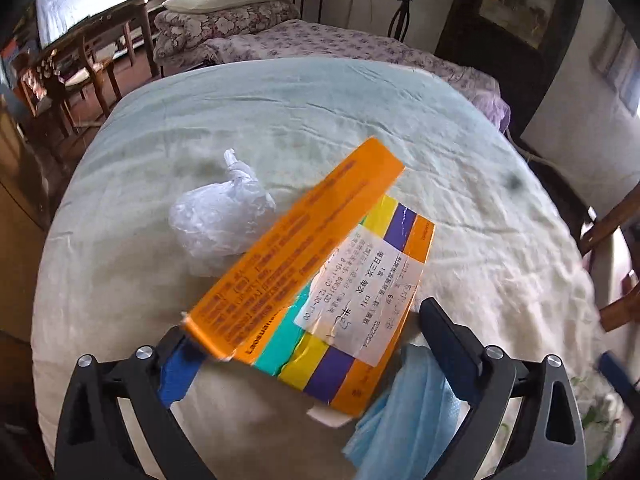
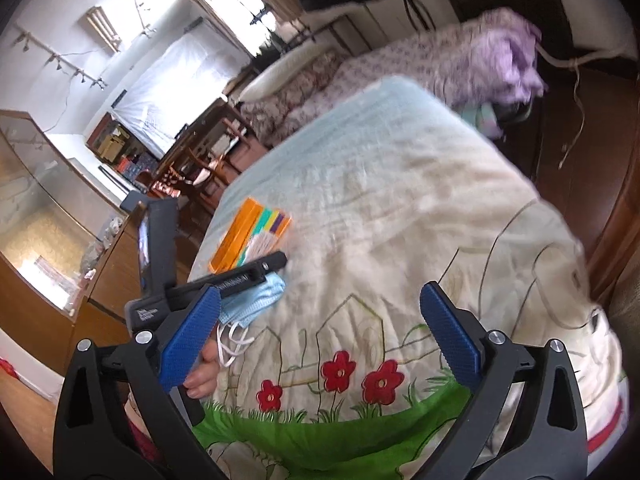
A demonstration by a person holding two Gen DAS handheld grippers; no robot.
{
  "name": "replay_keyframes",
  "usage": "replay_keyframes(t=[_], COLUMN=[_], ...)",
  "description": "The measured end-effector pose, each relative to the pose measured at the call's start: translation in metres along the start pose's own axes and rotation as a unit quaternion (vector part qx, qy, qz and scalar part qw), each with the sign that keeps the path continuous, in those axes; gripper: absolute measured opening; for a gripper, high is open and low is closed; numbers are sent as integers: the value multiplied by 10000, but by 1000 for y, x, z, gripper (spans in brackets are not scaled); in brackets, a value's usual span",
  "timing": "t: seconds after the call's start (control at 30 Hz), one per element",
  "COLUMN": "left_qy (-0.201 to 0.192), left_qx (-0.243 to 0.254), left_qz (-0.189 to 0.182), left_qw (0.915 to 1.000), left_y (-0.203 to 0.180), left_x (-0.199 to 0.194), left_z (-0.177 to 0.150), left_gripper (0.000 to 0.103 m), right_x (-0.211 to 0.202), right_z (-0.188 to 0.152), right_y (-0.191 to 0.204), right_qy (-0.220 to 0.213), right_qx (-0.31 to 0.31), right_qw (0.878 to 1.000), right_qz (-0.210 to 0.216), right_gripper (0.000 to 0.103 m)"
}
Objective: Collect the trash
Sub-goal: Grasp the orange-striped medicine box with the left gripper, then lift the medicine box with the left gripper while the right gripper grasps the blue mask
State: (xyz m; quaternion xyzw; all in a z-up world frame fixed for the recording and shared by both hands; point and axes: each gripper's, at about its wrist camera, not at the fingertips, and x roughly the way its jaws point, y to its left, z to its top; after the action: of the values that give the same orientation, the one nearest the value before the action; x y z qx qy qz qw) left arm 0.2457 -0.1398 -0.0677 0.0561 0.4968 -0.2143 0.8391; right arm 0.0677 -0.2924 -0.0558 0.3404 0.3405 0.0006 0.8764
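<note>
We hold both tongs over a bed (image 1: 460, 184) spread with a pale, wrinkled quilt. The left tongs (image 1: 304, 344) stand released, their jaws spread wide, and an orange medicine box (image 1: 304, 280) with teal, yellow and purple stripes and a white printed label lies between them on the quilt. Its flap is raised near the left jaw; we cannot tell whether the box touches that jaw's blue pad. A crumpled blue face mask (image 1: 404, 412) lies just inside the right jaw of these tongs, close below the box, its edge partly under the box corner. A knotted clear plastic bag (image 1: 220, 224) sits beyond the tongs and to their left, just beside the box's long orange side.

The right tongs (image 2: 320, 336) are likewise released, jaws wide apart, with nothing between them but the quilt, here printed with red flowers (image 2: 340, 372) and green grass. From this side we see the left tongs (image 2: 256, 268) ahead and to the left, with the box (image 2: 248, 236) beyond them and the mask (image 2: 256, 300) below them, its white ear loops trailing toward the near left jaw. Fingers (image 2: 200, 376) of a hand show behind that jaw. A purple floral bedspread (image 2: 460, 56) and pillows lie far ahead of both tongs, and wooden chairs (image 1: 92, 68) stand off to the left.
</note>
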Motion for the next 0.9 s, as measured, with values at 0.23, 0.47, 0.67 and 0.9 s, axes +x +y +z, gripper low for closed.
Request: replay_keyframes(t=[0.23,0.47,0.67,0.9], left_qy=[-259,-544,-979,-1435], left_qx=[-117,-269,-572,-768], left_qz=[-199,-355,-551,87], left_qw=[9994,9975,9920,9866], left_y=[1,3,17,40], left_x=[-17,-39,-78,-123], left_z=[0,-2,-10,-47], left_gripper=[69,20,18,18], right_x=[26,34,29,27], right_z=[-1,-16,-17,-23], right_y=[-15,6,3,14], right_qy=[679,513,305,376], right_qx=[360,-217,-132,-258], right_qw=[9970,9967,9976,9986], right_qz=[-31,-584,-604,-265], right_gripper=[96,97,97,97])
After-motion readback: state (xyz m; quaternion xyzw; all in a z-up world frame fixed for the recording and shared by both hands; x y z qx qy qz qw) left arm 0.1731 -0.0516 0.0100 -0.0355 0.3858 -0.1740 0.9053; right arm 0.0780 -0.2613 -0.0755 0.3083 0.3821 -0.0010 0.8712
